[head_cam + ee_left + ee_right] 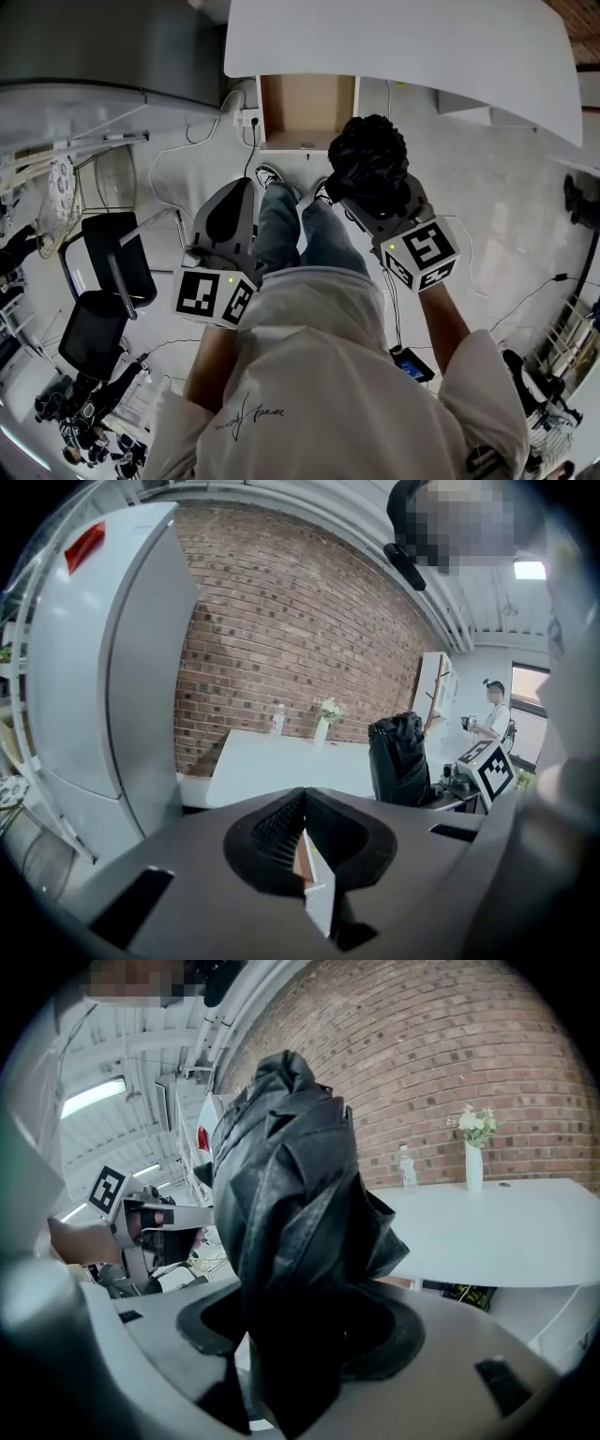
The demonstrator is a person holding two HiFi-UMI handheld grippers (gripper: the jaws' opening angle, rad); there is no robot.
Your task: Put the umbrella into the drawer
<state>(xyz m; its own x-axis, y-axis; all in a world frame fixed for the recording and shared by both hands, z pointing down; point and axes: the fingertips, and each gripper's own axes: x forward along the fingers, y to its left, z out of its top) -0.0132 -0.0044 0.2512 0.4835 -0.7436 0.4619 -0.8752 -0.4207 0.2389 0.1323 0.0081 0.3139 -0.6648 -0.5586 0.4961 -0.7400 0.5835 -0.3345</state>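
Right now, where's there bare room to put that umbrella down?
The open drawer looks bare between its side walls. The white tabletop above is mostly bare, apart from a bottle and vase by the brick wall. Left, chairs crowd the floor.

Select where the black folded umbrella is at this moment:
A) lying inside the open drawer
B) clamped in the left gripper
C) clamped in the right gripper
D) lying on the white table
C: the right gripper view shows the black folded umbrella standing between the jaws of the right gripper, while in the head view the open drawer holds no umbrella.
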